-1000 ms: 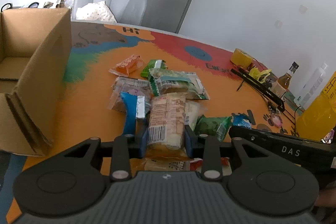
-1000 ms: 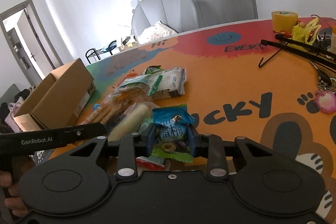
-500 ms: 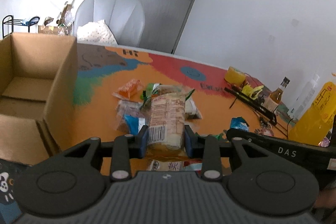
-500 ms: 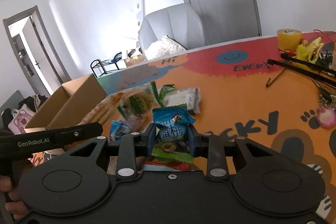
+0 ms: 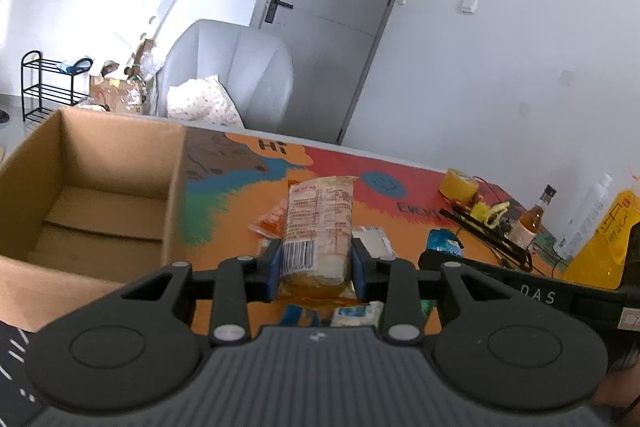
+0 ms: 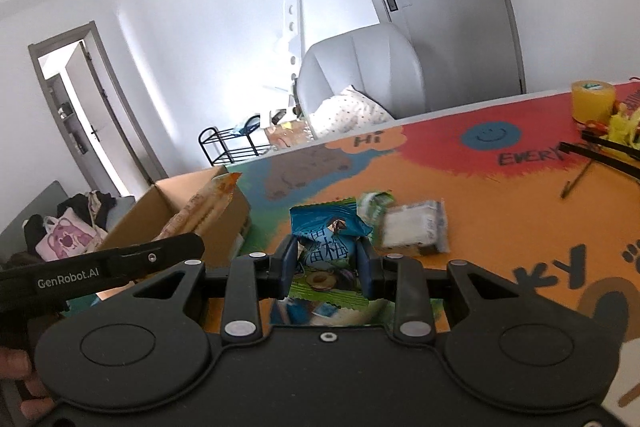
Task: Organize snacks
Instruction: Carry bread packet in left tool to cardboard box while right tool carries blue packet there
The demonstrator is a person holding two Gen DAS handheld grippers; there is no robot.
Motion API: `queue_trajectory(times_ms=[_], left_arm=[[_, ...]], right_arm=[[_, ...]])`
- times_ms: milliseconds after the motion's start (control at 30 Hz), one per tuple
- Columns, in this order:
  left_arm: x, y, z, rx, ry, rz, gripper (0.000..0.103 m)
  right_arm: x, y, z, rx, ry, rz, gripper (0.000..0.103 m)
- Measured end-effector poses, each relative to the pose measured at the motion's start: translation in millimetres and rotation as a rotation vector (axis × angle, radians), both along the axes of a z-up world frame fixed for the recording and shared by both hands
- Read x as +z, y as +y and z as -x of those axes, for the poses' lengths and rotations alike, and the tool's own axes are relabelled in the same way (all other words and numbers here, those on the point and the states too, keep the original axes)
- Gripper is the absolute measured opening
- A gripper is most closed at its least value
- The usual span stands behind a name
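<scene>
My left gripper (image 5: 316, 267) is shut on a long clear packet of pale biscuits with a barcode (image 5: 320, 223), held up above the table. An open, empty cardboard box (image 5: 96, 195) stands to its left. My right gripper (image 6: 328, 267) is shut on a small blue and green plum-candy packet (image 6: 330, 247), also lifted. In the right wrist view the left gripper (image 6: 120, 263) with the biscuit packet (image 6: 200, 211) is next to the box (image 6: 168, 215). Loose snack packets (image 6: 412, 227) lie on the table.
The table has a colourful orange cartoon mat (image 6: 500, 195). A yellow tape roll (image 5: 460, 183), black tools, a small bottle (image 5: 532, 219) and a yellow bag (image 5: 608, 239) sit at the right. A grey chair (image 5: 228, 71) stands behind the table.
Both grippers have risen from the snack pile with their packets. The left one has moved toward the cardboard box, whose inside now shows.
</scene>
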State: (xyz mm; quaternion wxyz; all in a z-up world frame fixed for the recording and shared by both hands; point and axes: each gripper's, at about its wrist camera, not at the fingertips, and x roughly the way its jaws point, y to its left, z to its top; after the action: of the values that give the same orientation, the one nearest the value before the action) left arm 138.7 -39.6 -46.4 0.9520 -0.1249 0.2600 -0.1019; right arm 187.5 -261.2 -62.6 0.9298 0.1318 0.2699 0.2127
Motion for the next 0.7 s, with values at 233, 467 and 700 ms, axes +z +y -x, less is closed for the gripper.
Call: queue_trajectory(times_ms=[233,467,700], left_arm=[[11,25,2,0.059,-0.033,-0.002,0.033],[15,57,-2,0.146,-0.036,-0.013,0.033],[20,88,-7,0.226,-0.035,-0.02,0.033]], right_arm=[[9,23,-6,0.023,-0.009,-0.02,0.03],[18,52,-17,0.06,-0.014,-0.044,0.03],[29,86,-29,0.113,-0.025,-0.051,0.03]])
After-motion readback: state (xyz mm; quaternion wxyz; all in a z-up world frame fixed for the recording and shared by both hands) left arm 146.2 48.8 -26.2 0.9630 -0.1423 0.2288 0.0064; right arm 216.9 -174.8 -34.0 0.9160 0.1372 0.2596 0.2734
